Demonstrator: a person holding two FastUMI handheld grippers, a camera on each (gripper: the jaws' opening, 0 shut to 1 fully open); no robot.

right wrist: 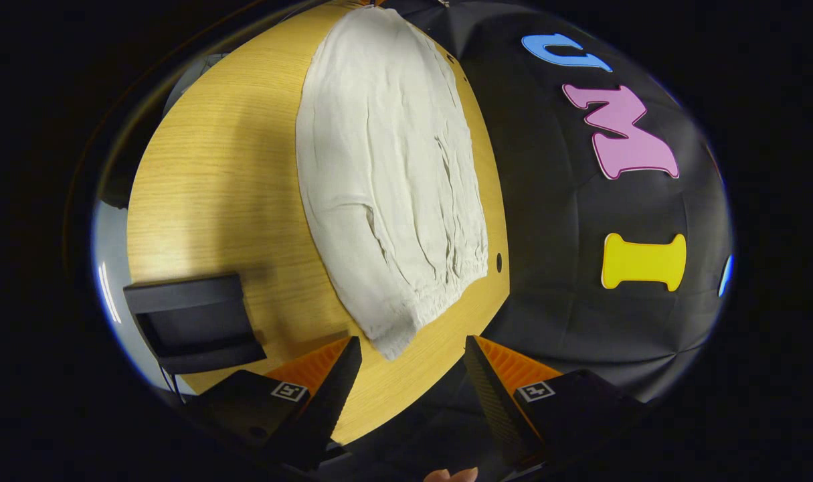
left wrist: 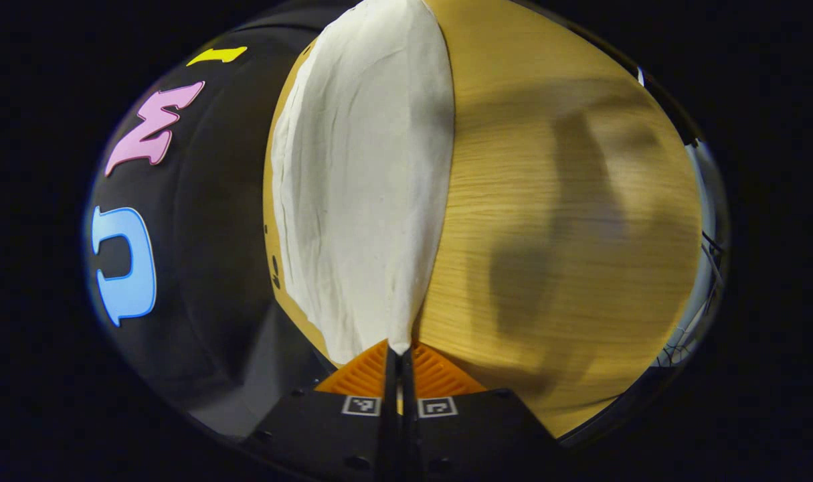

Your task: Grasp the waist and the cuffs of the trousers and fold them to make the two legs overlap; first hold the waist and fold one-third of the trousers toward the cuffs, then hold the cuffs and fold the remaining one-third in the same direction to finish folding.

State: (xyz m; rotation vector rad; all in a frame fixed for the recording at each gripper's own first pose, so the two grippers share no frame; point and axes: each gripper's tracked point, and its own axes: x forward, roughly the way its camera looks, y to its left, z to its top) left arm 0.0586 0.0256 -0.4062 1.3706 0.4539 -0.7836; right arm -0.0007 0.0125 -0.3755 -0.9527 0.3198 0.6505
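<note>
White trousers [left wrist: 363,174] lie flat along the wooden table [left wrist: 567,201], the legs overlapping. My left gripper [left wrist: 398,353] is shut on their near end, where the cloth narrows to a point between the fingers. In the right gripper view the trousers [right wrist: 386,167] stretch away from me, and their gathered elastic waist [right wrist: 439,294] is the near end. My right gripper [right wrist: 411,343] stands open just above the table [right wrist: 232,167]. The waist's near corner reaches in between its fingertips, and neither finger presses on it.
A black box-like device [right wrist: 192,321] sits on the table left of the right gripper. The table's edge runs close beside the trousers, with the booth's black cloth wall [right wrist: 567,301] beyond it. A fingertip [right wrist: 449,475] of the holding hand shows at the bottom.
</note>
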